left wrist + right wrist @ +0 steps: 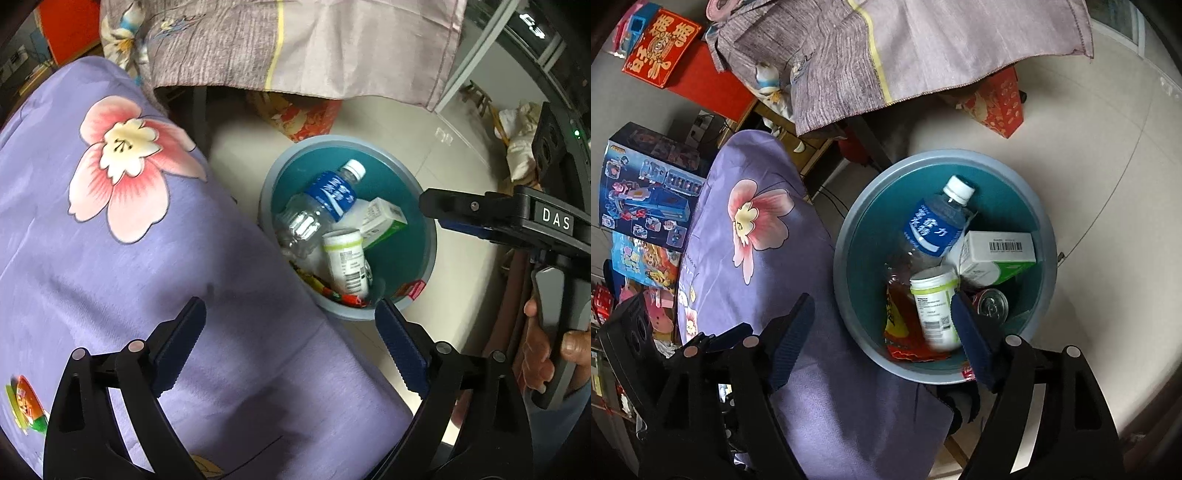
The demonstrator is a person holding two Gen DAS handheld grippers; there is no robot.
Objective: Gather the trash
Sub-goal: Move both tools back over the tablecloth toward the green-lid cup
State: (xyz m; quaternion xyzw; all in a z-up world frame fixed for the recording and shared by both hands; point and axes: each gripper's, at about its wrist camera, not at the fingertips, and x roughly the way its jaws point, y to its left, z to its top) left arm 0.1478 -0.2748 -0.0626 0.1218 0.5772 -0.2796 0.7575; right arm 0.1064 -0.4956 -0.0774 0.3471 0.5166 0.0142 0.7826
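Note:
A round teal bin (pixel 413 206) (pixel 857 266) stands on the floor beside a purple flowered cloth. In it lie a clear bottle with a blue label (pixel 325 199) (pixel 934 229), a white bottle with a green band (pixel 347 262) (pixel 934 306), a white and green carton (pixel 384 221) (pixel 997 254), a red and yellow wrapper (pixel 332 291) (pixel 901 332) and a can (pixel 991 302). My left gripper (pixel 291 347) is open and empty above the cloth's edge. My right gripper (pixel 882 339) is open and empty over the bin's near rim; its fingertips (pixel 430 205) also show in the left wrist view, where they look closed together.
The purple flowered cloth (pixel 147 258) (pixel 757 236) covers a surface left of the bin. A grey-pink cloth (pixel 332 44) (pixel 923 48) hangs behind. A red patterned box (pixel 997 103) sits on the tiled floor. Toy boxes (pixel 646 184) stand at the left.

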